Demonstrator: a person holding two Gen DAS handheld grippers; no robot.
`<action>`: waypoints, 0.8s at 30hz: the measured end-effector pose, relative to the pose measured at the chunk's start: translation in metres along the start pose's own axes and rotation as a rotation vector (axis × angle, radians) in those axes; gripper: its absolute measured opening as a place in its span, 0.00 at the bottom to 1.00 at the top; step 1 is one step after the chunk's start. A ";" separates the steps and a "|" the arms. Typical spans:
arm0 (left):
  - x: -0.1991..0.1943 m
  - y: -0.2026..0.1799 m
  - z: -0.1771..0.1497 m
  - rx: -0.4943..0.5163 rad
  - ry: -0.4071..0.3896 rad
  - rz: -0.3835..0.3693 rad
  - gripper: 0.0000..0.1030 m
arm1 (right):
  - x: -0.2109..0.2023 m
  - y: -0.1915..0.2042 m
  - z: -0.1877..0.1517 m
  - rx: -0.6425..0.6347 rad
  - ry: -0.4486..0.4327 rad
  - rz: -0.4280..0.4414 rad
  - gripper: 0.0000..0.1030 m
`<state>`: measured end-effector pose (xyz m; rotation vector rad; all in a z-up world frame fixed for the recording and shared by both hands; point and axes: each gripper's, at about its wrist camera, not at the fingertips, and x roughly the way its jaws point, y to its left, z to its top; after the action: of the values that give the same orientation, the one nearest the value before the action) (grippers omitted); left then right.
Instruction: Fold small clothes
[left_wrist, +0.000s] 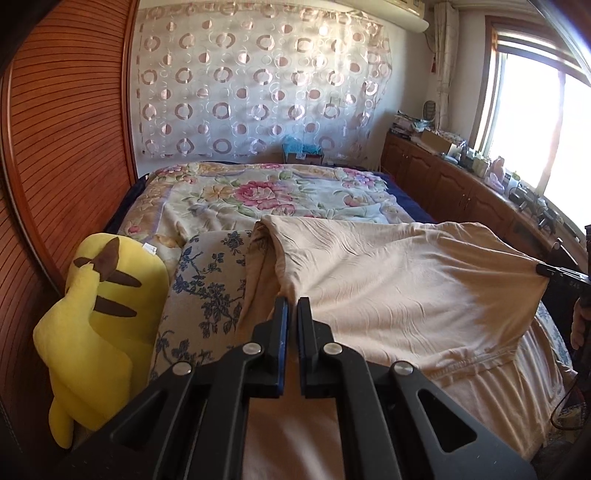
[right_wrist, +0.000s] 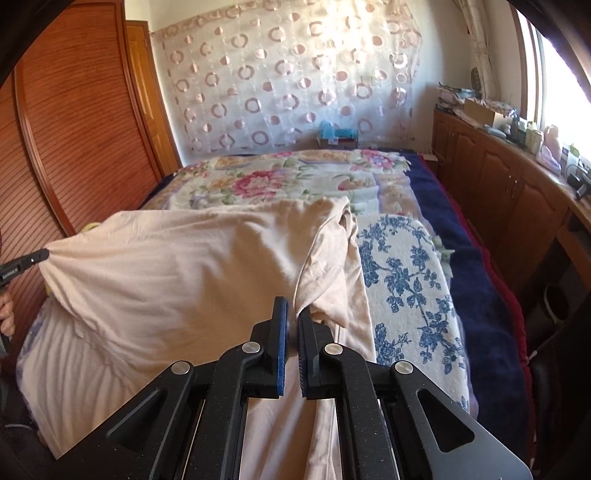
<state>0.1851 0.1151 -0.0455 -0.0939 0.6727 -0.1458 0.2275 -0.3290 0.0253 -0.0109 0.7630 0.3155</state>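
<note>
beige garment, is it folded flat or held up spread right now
Held up spread, not folded flat: the beige garment stretches taut between the shut left gripper and right gripper, its lower part draping onto the bed.

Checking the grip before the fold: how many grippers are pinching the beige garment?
2. The left gripper pinches the beige garment at its left edge; the right gripper pinches its right edge, the cloth stretched between them.

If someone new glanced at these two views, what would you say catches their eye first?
Most likely the beige garment, stretched taut above the bed between the left gripper and the right gripper, each shut on a corner. Next, the yellow plush toy at the bed's left edge, against the wooden wardrobe.
</note>
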 end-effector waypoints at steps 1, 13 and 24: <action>-0.004 0.000 -0.002 0.000 -0.006 -0.001 0.01 | -0.006 0.001 0.000 -0.004 -0.009 0.002 0.03; -0.072 -0.021 -0.025 0.032 -0.124 -0.023 0.01 | -0.075 0.020 -0.010 -0.068 -0.117 0.003 0.03; -0.129 -0.027 -0.055 0.035 -0.194 -0.021 0.01 | -0.133 0.042 -0.041 -0.113 -0.193 0.003 0.03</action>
<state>0.0481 0.1079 -0.0058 -0.0804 0.4757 -0.1660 0.0974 -0.3312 0.0909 -0.0851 0.5535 0.3566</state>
